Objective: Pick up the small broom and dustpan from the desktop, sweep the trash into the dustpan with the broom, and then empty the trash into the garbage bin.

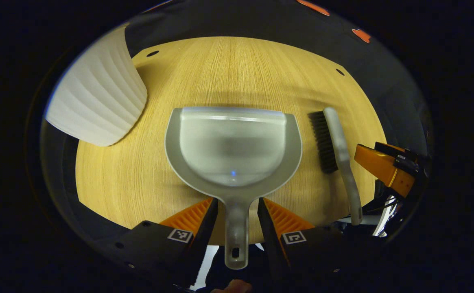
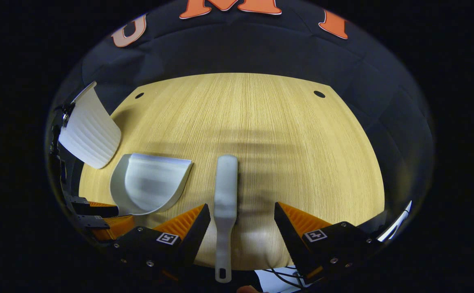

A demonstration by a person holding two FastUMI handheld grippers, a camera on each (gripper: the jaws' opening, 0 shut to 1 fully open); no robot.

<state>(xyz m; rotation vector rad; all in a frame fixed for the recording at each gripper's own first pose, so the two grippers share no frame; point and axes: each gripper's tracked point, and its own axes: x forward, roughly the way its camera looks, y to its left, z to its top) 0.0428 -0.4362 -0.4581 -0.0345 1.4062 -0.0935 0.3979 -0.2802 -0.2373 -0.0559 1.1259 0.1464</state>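
1. We judge the task barely begun: nothing is lifted or swept, and we see no trash on the desktop.
2. Our left gripper is open, its fingers flanking the dustpan handle without touching it.
3. Our right gripper is spread wide, with the broom handle lying between its fingers, untouched.
4. The left gripper view reveals the broom's dark bristles; the right gripper view shows just its pale back.
5. The ribbed garbage bin stands ahead-left of the left gripper.
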